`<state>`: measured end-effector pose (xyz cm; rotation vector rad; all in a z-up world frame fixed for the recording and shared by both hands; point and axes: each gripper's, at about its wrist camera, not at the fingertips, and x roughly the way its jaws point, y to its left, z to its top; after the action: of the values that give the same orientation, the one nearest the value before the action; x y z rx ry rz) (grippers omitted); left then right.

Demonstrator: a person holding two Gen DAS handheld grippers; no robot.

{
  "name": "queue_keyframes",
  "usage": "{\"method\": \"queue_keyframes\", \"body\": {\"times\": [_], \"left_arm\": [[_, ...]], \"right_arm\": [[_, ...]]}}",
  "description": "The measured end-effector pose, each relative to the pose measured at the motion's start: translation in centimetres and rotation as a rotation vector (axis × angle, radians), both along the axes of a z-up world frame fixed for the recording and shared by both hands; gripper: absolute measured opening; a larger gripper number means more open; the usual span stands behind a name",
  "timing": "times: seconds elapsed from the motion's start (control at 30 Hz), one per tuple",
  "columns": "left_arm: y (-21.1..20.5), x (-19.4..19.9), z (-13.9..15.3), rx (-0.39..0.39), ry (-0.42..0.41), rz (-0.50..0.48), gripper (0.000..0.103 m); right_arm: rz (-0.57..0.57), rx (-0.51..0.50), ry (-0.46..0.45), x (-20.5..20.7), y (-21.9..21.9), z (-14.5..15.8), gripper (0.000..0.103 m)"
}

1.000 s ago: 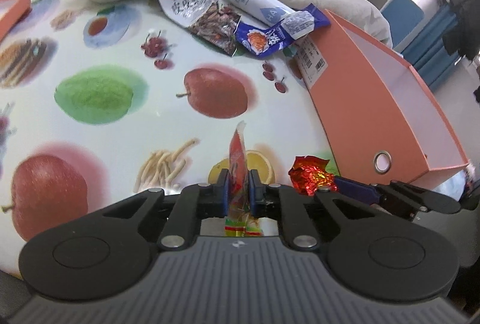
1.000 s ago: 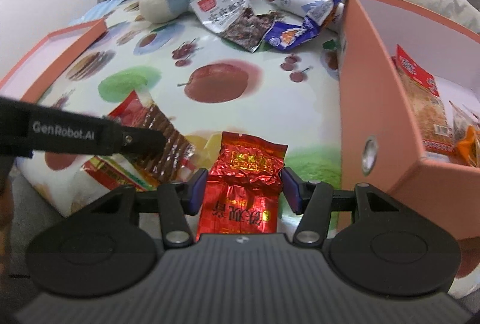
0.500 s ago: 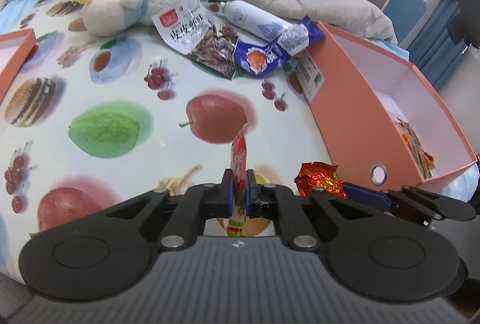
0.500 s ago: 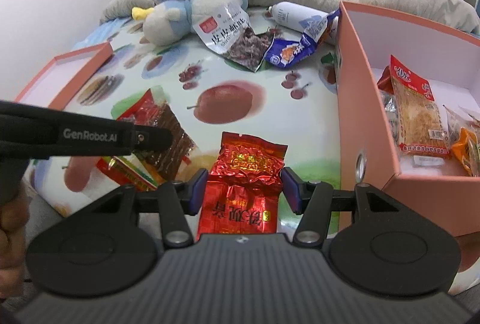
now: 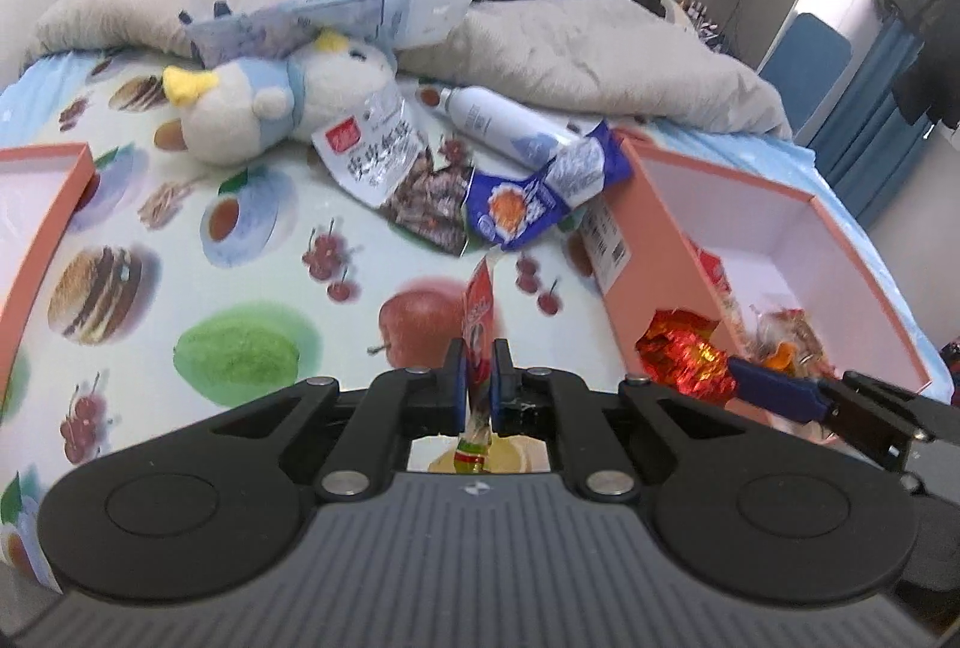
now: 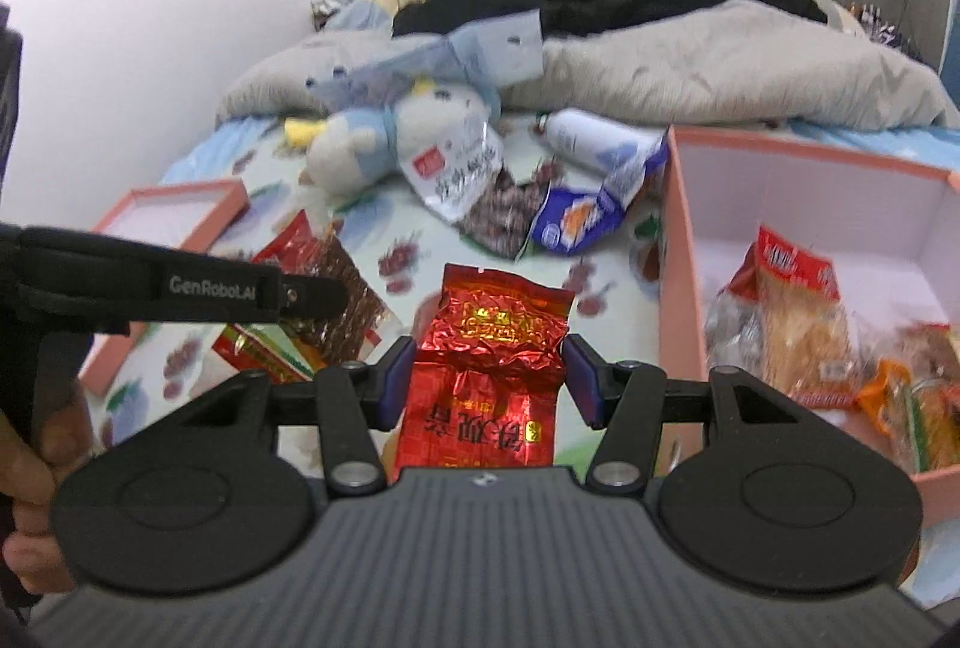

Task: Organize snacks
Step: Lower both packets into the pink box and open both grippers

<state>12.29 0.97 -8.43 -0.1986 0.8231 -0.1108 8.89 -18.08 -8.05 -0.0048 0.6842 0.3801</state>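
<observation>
My left gripper (image 5: 478, 357) is shut on a thin red snack packet (image 5: 478, 306), seen edge-on and lifted above the fruit-print sheet (image 5: 252, 252). In the right wrist view that packet (image 6: 345, 288) hangs red and brown at the left. My right gripper (image 6: 489, 357) is shut on a crinkled red foil packet (image 6: 498, 330), pads pressing both its sides. The same foil packet (image 5: 684, 354) shows at the right in the left wrist view. A pink box (image 6: 675, 288) stands to the right with several snacks (image 6: 792, 312) inside.
A plush toy (image 5: 270, 102), a white snack bag (image 5: 372, 150), a blue packet (image 5: 516, 204) and a white bottle (image 5: 498, 120) lie further back. A pink lid (image 5: 42, 204) sits at the left. A grey quilt (image 5: 570, 42) and black clothes fill the back.
Both grippers have risen with their packets still held. More of the bed and the inside of the pink box has come into view.
</observation>
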Motion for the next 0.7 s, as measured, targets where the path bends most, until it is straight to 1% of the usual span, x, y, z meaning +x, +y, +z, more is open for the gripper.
{"method": "queue_keyframes", "body": {"times": [0.2, 0.37, 0.7], "left_arm": [[-0.4, 0.4, 2.8, -0.006, -0.047, -0.027, 0.008], [-0.8, 0.9, 5.3, -0.015, -0.092, -0.079, 0.008], [-2.1, 1.9, 9.9, -0.022, -0.196, -0.096, 0.008]], "right_arm": [[-0.024, 0.004, -0.078, 0.6, -1.0, 3.3, 0.056], [-0.053, 0.006, -0.151, 1.2, -2.0, 6.0, 0.056], [-0.087, 0.016, -0.253, 2.0, -3.9, 9.9, 0.056]]}}
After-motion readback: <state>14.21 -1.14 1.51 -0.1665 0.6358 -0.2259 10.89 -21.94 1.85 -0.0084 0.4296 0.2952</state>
